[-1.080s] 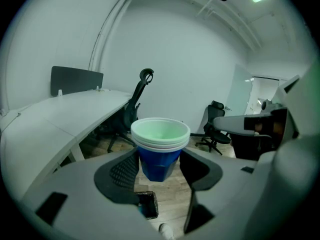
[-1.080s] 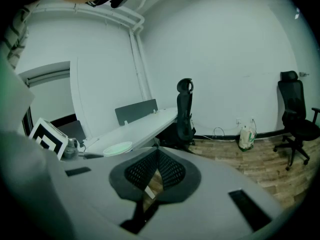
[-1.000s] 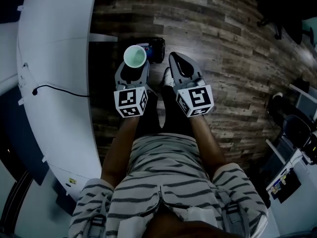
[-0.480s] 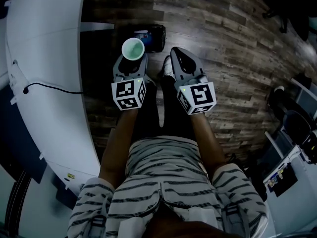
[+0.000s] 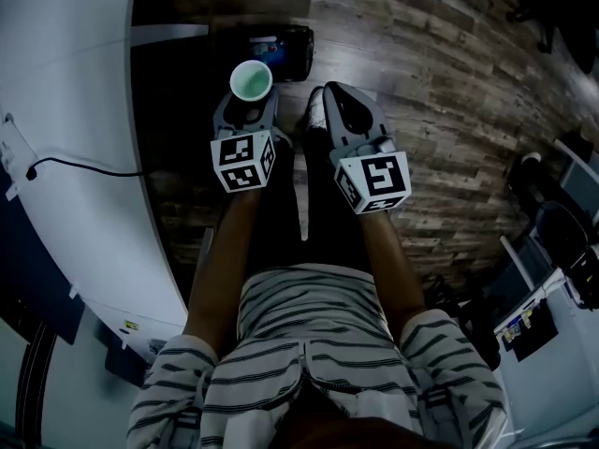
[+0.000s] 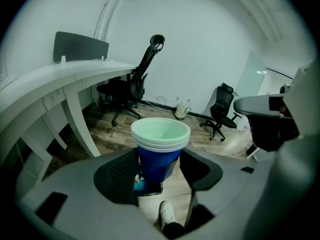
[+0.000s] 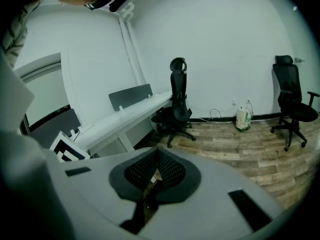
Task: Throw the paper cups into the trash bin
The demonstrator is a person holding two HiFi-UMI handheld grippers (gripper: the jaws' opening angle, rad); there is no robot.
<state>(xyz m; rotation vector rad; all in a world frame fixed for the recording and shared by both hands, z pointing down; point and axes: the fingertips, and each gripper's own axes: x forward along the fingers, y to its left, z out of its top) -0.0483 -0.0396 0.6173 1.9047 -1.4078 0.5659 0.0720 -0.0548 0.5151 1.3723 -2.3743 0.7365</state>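
Blue paper cups point(image 6: 160, 143), nested in a stack with at least 2 pale rims showing, interior pale green; upright, mouth up.

Location: clamped between the pads of the left hand-held gripper point(image 5: 250, 103), in the air over the wooden floor point(image 5: 421, 82). In the head view the stack sits just short of the trash bin point(image 5: 301, 54), not over its opening.

Trash bin: 1 item, black, standing on the floor beside the white desk point(image 5: 65, 82), ahead of the person's shoe point(image 6: 167, 215). Something blue lies inside; what it is cannot be told.

Task status: pick-up done, cups in hand. Outstanding, by judgement: carry the stack forward over the bin mouth, part the jaws, let it drop. No cup is seen on the desk in these views.

Left hand-held gripper: jaws spread wide on the cup wall, pitched downward, forearm stretched forward from the torso.

Right hand-held gripper point(image 7: 155, 170): jaws closed together, nothing between them; idle just beside the left, tilted less steeply, forearm parallel.
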